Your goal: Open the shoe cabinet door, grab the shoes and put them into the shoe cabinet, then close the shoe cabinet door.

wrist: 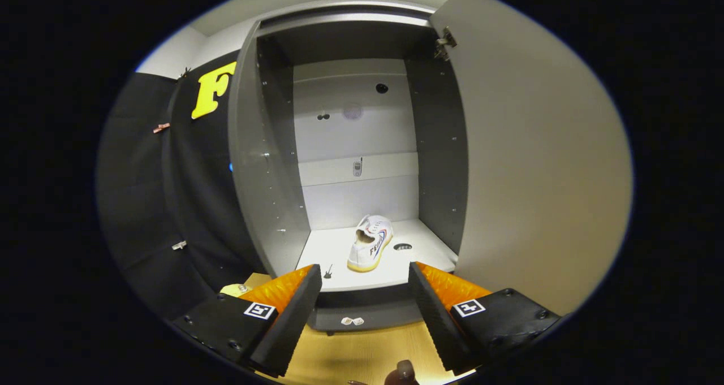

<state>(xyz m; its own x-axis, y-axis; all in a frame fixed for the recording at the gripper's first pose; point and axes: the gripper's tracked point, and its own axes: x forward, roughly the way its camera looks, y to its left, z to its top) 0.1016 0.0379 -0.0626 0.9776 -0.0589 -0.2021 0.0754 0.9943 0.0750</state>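
The shoe cabinet (266, 164) stands open ahead of me, its door (537, 164) swung out to the right. A white shoe (370, 242) with a pale yellow sole lies on its side on the cabinet's white bottom shelf (334, 255), heel toward me. My gripper (365, 280) is open, fingers spread wide, just in front of the shelf's front edge. Nothing is between the fingers; the shoe lies beyond them, inside the cabinet.
The cabinet's dark side walls and the open door bound the opening left and right. A round hole (402, 247) sits in the shelf right of the shoe. A wooden floor (362, 357) lies below the fingers. A small dark rounded object (403, 372) shows low between them.
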